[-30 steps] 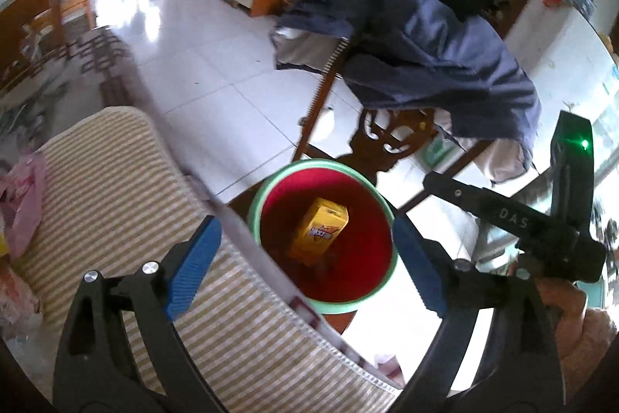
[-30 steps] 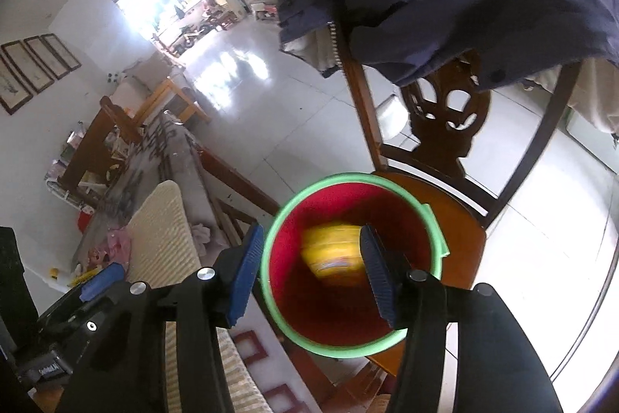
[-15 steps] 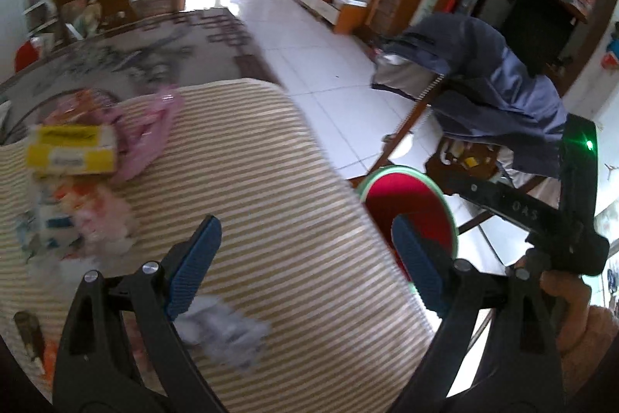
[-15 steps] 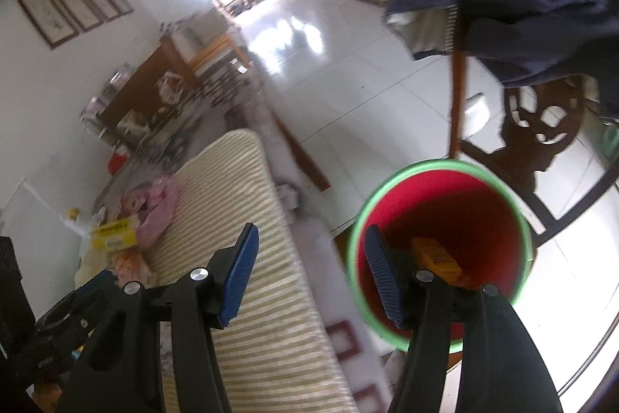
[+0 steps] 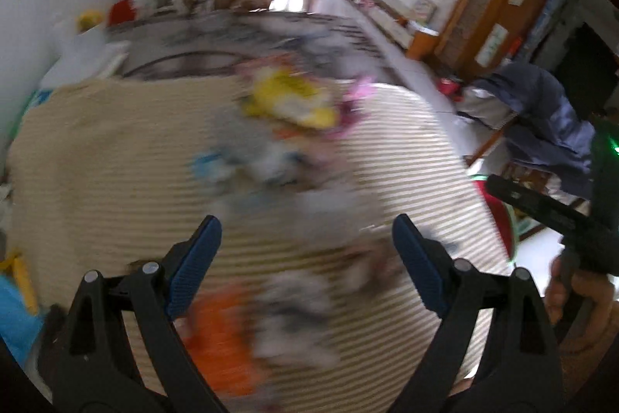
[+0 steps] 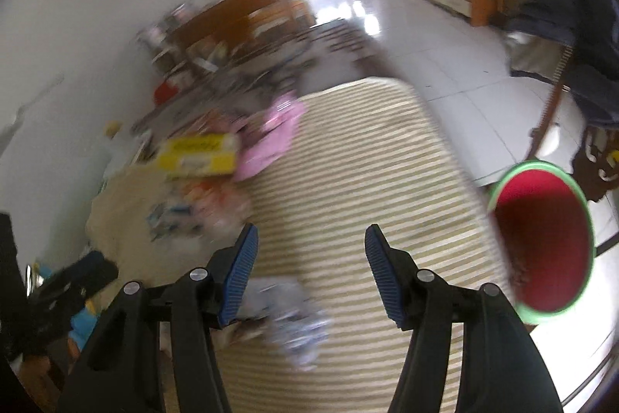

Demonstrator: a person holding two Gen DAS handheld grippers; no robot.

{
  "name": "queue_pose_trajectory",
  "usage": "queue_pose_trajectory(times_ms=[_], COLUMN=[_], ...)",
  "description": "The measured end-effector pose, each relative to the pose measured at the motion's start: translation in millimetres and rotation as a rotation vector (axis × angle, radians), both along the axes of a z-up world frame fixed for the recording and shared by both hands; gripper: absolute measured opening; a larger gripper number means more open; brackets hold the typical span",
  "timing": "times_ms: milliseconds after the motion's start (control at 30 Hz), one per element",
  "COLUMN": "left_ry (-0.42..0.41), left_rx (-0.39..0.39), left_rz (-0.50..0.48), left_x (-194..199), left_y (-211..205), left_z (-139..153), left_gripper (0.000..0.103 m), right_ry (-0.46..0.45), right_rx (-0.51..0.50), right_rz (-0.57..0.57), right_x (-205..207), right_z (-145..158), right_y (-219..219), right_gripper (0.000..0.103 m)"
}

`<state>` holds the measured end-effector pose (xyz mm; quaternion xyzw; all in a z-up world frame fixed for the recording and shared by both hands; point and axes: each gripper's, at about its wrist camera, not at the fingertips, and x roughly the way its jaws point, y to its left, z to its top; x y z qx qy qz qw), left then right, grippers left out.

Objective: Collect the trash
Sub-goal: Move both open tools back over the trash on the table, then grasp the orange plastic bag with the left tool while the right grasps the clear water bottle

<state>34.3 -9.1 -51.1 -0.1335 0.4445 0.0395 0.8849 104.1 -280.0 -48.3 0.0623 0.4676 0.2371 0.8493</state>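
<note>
Trash litters striped mat; bucket beside.

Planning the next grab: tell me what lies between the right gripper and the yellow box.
In the right wrist view, striped mat and blurred wrappers lie between the open right gripper and the yellow box.

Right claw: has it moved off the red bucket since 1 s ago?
Yes. The right claw, open and empty, swung left: the red bucket now sits at the right edge, and the claw is over the striped mat.
</note>
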Motion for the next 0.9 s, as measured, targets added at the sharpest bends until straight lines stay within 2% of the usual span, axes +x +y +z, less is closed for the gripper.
queue_pose_trajectory(times_ms=[100, 167, 333, 533, 567, 600, 700, 800, 900], left_ry=[0.055, 0.082, 0.151, 0.246, 0.257, 0.267, 0.258, 0.219, 0.183], left_rx=[-0.024, -0.042, -0.064, -0.046, -0.040, -0.037, -0.072, -0.077, -0.088], left_rz=[0.023, 0.002, -0.138, -0.229, -0.232, -0.233, -0.233, -0.219, -0.183], left_x=[-21, -34, -56, -58, -58, -58, -55, -54, -55], left_y=[33, 42, 31, 10, 8, 8, 10, 14, 23], left_z=[-11, -17, -39, -77, -82, -88, -91, -80, -71], left_gripper=[0.087, 0.087, 0.087, 0.087, 0.085, 0.074, 0.061, 0.056, 0.056], right_ry=[0.004, 0.026, 0.062, 0.086, 0.089, 0.091, 0.093, 0.079, 0.019], right_rx=[-0.023, -0.025, -0.030, -0.060, -0.067, -0.073, -0.101, -0.150, -0.263], right_rz=[0.047, 0.071, 0.094, 0.079, 0.077, 0.077, 0.098, 0.154, 0.261], right_x=[-15, -22, -32, -38, -39, -40, -39, -34, -23], right_z=[-3, -7, -15, -22, -24, -26, -30, -34, -33], right_y=[27, 43, 71, 79, 81, 81, 86, 97, 119], right_gripper=[0.057, 0.057, 0.057, 0.058, 0.059, 0.059, 0.060, 0.066, 0.067])
